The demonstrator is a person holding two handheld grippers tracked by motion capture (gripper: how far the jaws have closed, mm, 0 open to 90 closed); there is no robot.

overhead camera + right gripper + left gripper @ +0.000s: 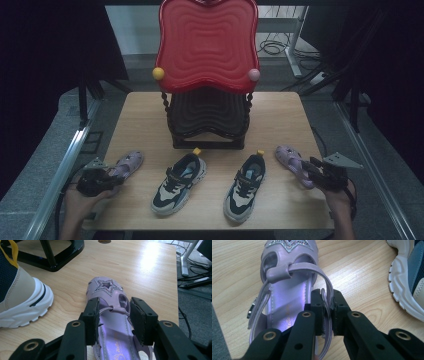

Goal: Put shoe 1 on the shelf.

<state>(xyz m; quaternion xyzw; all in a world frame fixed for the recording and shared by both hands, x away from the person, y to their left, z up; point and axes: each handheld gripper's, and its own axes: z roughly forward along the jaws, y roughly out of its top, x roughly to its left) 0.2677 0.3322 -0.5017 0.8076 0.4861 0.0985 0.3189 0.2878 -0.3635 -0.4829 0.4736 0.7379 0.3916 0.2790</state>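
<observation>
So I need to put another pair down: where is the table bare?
Bare wood lies on the table left of the black rack and right of it, up to the back corners. The front row is crowded: left sandal, left sneaker, right sneaker, right sandal.

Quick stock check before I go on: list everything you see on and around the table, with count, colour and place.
Sandals: 2, lilac with star trim; left sandal at the table's left edge, right sandal at its right edge.
Sneakers: 2, navy, cream and white with yellow heel tabs; left sneaker and right sneaker side by side at front centre.
Shoe rack: 1, black frame and lower shelf, red wavy top tray, yellow and pink knobs; back centre.
Table: 1, light wood.
Cables: black, on the floor behind.
Left gripper: black, jaws pinching the left sandal's heel strap.
Right gripper: black, jaws either side of the right sandal; contact unclear.
Hands: 2, at the bottom edge.
</observation>
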